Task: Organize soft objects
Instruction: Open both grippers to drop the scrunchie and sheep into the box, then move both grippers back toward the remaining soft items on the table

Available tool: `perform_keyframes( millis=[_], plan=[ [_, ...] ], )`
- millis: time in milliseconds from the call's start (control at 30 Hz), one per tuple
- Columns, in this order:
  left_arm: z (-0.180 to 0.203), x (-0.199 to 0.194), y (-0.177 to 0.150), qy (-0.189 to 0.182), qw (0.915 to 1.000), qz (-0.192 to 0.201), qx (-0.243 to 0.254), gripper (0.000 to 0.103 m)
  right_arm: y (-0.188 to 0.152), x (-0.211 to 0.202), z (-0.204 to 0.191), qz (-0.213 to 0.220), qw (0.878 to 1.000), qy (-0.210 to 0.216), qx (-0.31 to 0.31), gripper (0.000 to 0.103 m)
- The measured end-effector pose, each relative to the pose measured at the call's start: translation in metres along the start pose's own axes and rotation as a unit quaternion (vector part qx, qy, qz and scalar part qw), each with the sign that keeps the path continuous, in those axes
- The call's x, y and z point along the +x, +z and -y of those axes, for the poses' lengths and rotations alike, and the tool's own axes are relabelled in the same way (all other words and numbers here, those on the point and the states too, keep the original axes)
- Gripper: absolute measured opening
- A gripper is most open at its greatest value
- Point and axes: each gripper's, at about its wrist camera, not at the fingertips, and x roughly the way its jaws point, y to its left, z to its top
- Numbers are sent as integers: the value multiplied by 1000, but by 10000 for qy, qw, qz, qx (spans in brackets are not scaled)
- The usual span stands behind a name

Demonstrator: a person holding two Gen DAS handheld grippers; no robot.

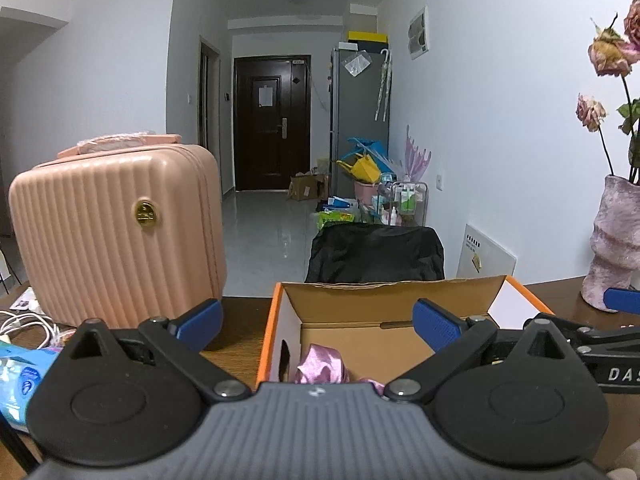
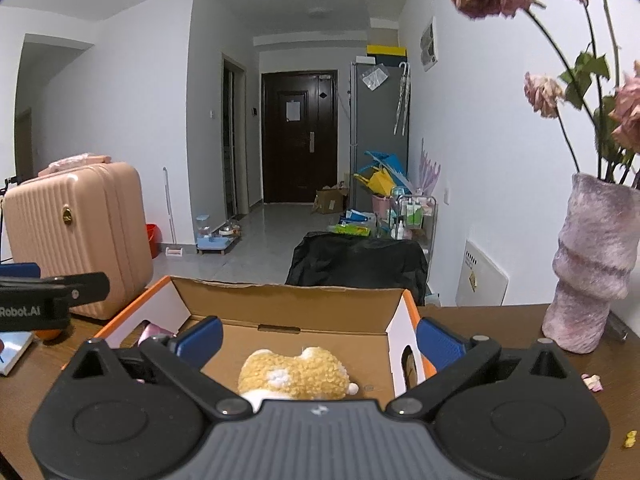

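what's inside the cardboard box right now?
Inside the cardboard box: a yellow plush toy on the right side and a pink satin cloth on the left. The box's near part is hidden behind both gripper bodies, so anything else there can't be seen.

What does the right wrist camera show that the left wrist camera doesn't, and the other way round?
Only the right wrist view shows the yellow plush toy lying in the cardboard box, plus a red bucket on the floor. Only the left wrist view shows white cables and a blue packet on the table. Both share the box, the pink satin cloth inside it, the pink suitcase, the vase and open, empty jaws.
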Motion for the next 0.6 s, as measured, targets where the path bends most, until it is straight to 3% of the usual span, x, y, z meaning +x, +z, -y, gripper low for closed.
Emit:
perform_keyframes(
  millis=[600],
  plan=[
    [-10,-75,-19,-47,10000,71,-6,103,-14,-79,-4,264,9994,96,-205,103]
  ],
)
